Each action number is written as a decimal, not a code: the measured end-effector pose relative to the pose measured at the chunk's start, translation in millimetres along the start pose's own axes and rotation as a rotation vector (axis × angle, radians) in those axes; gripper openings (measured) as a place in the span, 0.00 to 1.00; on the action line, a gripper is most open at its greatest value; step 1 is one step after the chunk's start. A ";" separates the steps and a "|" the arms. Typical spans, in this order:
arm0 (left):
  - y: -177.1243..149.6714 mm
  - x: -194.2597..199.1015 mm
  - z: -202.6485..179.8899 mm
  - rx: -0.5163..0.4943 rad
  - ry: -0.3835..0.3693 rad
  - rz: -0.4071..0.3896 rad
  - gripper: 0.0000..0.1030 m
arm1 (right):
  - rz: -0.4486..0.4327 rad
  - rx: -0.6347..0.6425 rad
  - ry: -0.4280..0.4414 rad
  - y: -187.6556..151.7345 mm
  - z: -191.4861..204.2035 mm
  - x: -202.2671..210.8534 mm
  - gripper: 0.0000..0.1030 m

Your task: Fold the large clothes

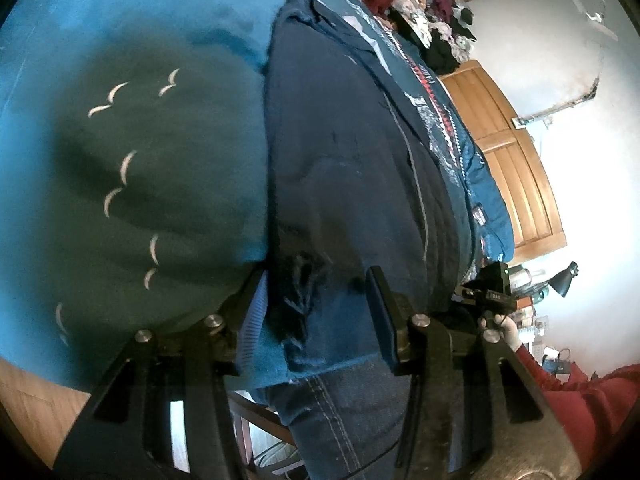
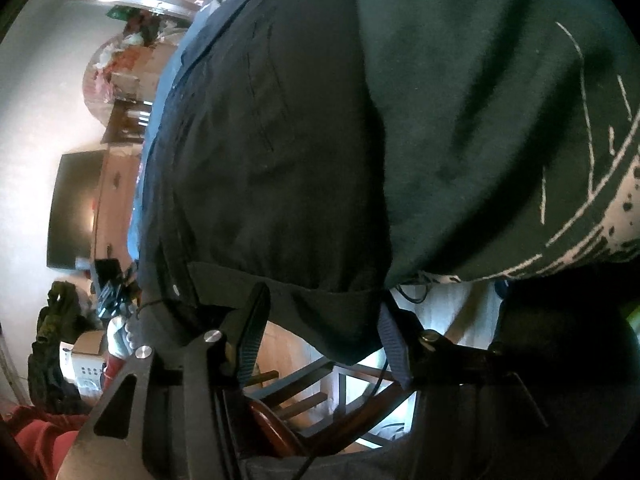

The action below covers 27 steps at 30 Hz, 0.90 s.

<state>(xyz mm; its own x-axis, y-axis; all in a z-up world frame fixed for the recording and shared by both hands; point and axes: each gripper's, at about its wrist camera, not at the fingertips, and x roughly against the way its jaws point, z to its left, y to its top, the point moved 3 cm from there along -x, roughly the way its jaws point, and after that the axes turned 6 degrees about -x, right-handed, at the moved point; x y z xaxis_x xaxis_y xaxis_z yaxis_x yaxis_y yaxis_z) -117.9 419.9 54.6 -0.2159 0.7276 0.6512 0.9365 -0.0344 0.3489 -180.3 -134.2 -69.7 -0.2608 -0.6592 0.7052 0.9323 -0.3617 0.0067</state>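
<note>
Dark blue jeans [image 1: 344, 184] with a frayed rip lie flat across the middle of the left wrist view. Their near edge sits between the fingers of my left gripper [image 1: 318, 316], which stands wide open. In the right wrist view the same garment [image 2: 272, 152] looks almost black, and its hanging edge droops between the spread fingers of my open right gripper [image 2: 324, 336]. A dark green sweatshirt [image 1: 160, 184] with small white bird marks lies beside the jeans, and its white print [image 2: 592, 216] shows at the right. The right gripper [image 1: 492, 292] also shows far right, held by a hand.
A teal patterned cloth [image 1: 452, 136] lies beyond the jeans. Wooden chairs [image 2: 288, 404] stand below the near edge. A wooden door [image 1: 516, 168], a pile of clothes [image 1: 436, 20] and a black lamp [image 1: 564, 280] are behind. A red sleeve [image 1: 580, 396] is at lower right.
</note>
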 end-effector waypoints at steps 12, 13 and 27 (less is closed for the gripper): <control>2.8 -10.6 -22.8 -0.028 -0.080 -0.016 0.13 | -0.060 -0.016 -0.005 -0.7 -0.8 17.8 0.57; 5.2 -7.6 -26.7 -0.028 -0.100 -0.033 0.13 | -0.079 -0.017 -0.005 -0.6 -0.6 24.1 0.57; -1.1 -13.1 -6.9 0.042 -0.127 -0.025 0.15 | -0.099 0.009 -0.046 9.1 4.7 27.1 0.57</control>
<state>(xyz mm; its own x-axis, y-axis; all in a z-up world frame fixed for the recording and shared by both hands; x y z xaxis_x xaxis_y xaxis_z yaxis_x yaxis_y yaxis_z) -118.0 405.7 50.3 -0.2055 0.8086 0.5512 0.9425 0.0118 0.3341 -177.7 -152.3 -47.2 -0.3402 -0.5892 0.7329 0.9046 -0.4178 0.0840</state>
